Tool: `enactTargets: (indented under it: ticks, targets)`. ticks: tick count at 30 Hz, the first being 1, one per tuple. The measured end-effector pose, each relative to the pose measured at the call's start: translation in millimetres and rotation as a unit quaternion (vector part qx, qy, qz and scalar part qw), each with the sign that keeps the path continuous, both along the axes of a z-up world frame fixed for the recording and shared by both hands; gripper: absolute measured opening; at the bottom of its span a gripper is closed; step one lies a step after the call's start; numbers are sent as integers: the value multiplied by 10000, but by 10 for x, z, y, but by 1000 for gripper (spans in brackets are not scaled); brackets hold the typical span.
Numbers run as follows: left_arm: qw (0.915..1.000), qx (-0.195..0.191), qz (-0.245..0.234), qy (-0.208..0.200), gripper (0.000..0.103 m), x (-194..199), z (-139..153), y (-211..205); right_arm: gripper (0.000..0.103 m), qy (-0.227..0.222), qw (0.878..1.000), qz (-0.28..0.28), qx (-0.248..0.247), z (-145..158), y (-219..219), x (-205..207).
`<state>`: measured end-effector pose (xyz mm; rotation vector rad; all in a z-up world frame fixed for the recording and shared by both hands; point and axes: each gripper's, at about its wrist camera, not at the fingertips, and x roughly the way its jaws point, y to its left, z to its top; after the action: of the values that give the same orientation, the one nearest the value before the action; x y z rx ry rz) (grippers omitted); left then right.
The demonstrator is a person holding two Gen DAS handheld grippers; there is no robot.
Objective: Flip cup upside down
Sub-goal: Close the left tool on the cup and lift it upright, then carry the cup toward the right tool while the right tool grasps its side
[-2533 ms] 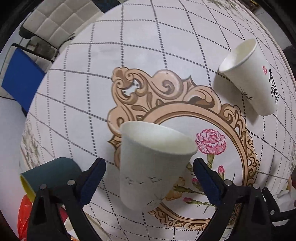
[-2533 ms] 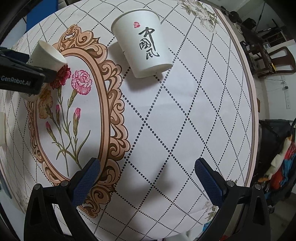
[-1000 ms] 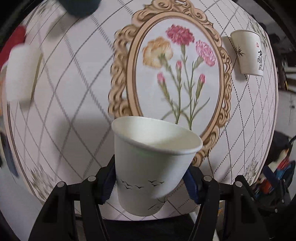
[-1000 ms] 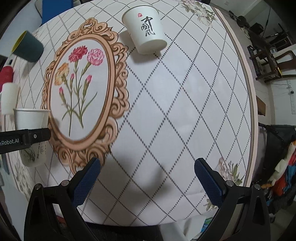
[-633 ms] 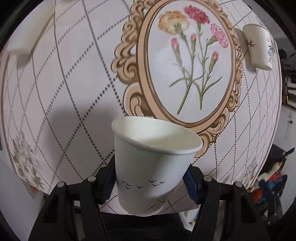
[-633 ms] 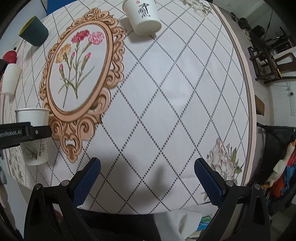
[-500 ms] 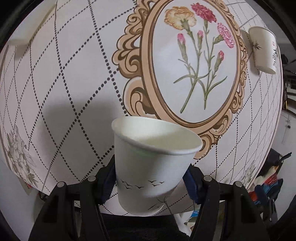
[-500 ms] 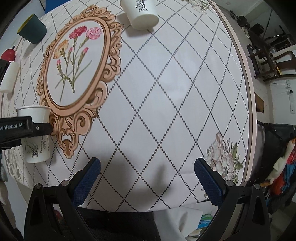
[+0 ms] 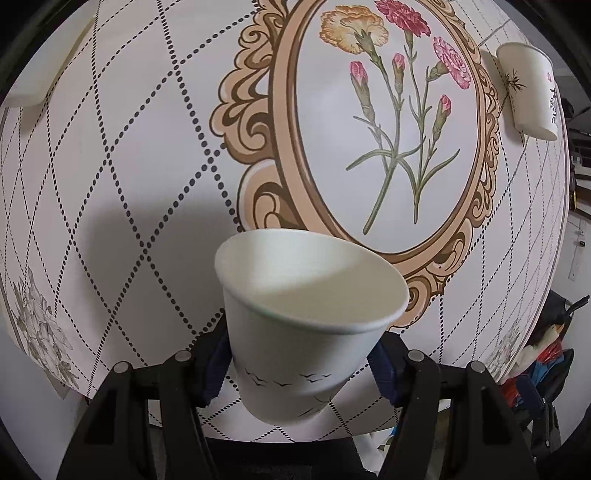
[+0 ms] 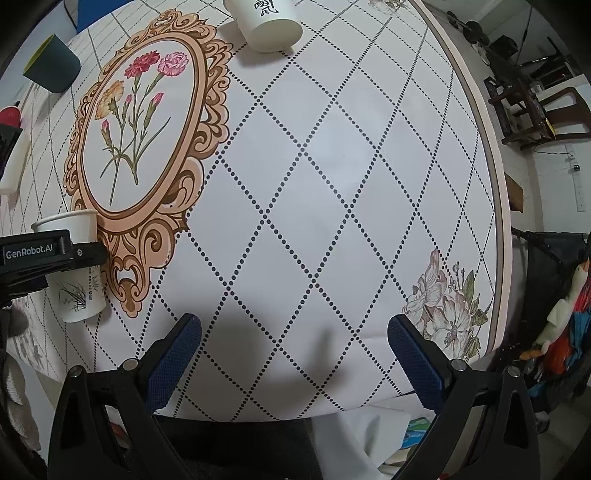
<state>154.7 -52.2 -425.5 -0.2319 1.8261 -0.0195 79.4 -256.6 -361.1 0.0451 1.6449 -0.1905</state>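
The left gripper [image 9: 299,365] pinches the paper cup [image 9: 306,325] with its fingers, lifted above the bench [image 10: 332,184], mouth still up. Inversion remains. The right gripper [image 10: 295,354] is spread, empty.

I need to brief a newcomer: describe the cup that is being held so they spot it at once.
Start at the big ornate flower frame printed on the tablecloth. Off its near scrolled end, the left claw is shut around a white paper cup, mouth up. Unlike the calligraphy cup beyond the frame's far end, it bears small flying birds and grass.
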Motion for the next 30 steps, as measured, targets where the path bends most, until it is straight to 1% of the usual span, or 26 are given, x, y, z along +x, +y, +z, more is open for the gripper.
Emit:
enactTargets:
  ticks: [4, 6, 8, 11, 17, 19, 20, 23, 25, 26, 28, 30]
  targets:
    - [10000, -20, 35, 36, 63, 2, -22, 3, 103, -13, 10000, -18, 4, 22, 20, 22]
    - [10000, 7, 13, -13, 68, -9, -22, -33, 103, -21, 10000, -31, 7, 23, 20, 31]
    - [10000, 28, 5, -36, 76, -6, -8, -6, 103, -30, 10000, -50, 8, 28, 15, 35]
    - [10000, 7, 27, -71, 84, -6, 32, 27, 103, -42, 10000, -67, 25, 39, 3, 33]
    - [9998, -84, 14, -193, 85, -29, 254, 70, 103, -67, 9999, -91, 48, 52, -30, 4]
    - [9995, -175, 51, -248, 85, -57, 391, 88, 103, -90, 9999, -111, 85, 87, -34, -6]
    - [9992, -185, 31, -351, 85, -84, 514, 99, 103, -110, 9998, -120, 116, 112, -30, -11]
    - [9969, 84, -204, -760, 85, -171, 849, 143, 103, -178, 9993, -133, 291, 209, 9, -29]
    - [9923, 464, -409, -1074, 85, -266, 1096, 215, 103, -257, 9989, -84, 390, 311, 88, -39]
    - [9901, 566, -446, -1202, 85, -296, 1180, 263, 103, -306, 9986, -50, 438, 365, 135, -45]
    - [9840, 891, -549, -1440, 85, -375, 1319, 416, 103, -379, 9979, 13, 525, 465, 250, -54]
    - [9803, 1044, -550, -1585, 85, -447, 1401, 587, 103, -438, 9970, 64, 634, 554, 389, -65]
